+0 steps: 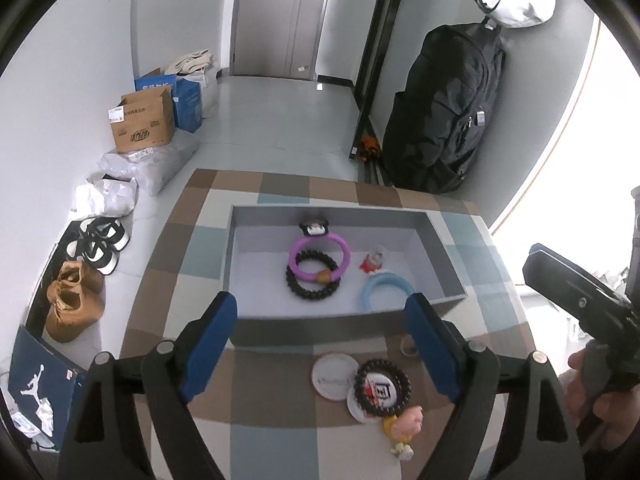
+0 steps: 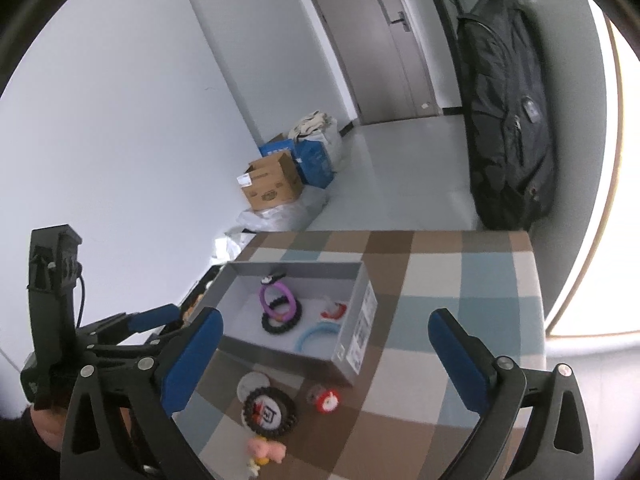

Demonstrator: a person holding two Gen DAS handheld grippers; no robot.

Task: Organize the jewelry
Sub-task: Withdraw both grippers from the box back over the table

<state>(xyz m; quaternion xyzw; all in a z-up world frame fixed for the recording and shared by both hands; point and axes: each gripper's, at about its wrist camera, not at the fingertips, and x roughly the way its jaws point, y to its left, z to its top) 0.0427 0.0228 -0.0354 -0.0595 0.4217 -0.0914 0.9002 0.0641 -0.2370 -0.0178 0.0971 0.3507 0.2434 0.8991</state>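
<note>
A grey box (image 1: 244, 216) (image 2: 362, 316) on the checkered table holds a purple ring (image 1: 319, 257) (image 2: 279, 301), a black bead bracelet (image 1: 312, 282) (image 2: 280, 325), a light blue ring (image 1: 387, 291) (image 2: 316, 336), a small red-and-white charm (image 1: 372, 262) (image 2: 334, 309) and a black-and-white charm (image 1: 316, 227). In front of the box lie a dark bead bracelet (image 1: 382, 388) (image 2: 270, 412) on round badges, a pink figure charm (image 1: 406, 424) (image 2: 266, 450) and a red charm (image 2: 325, 398). My left gripper (image 1: 326, 336) is open above the box's near wall. My right gripper (image 2: 326, 360) is open above the table, empty.
The table's left edge drops to the floor with shoes (image 1: 98, 242), brown boots (image 1: 74, 300) and cardboard boxes (image 1: 144, 122). A large black bag (image 1: 444, 108) (image 2: 508, 120) hangs at the far right. A thin band (image 1: 409, 345) lies by the box's front.
</note>
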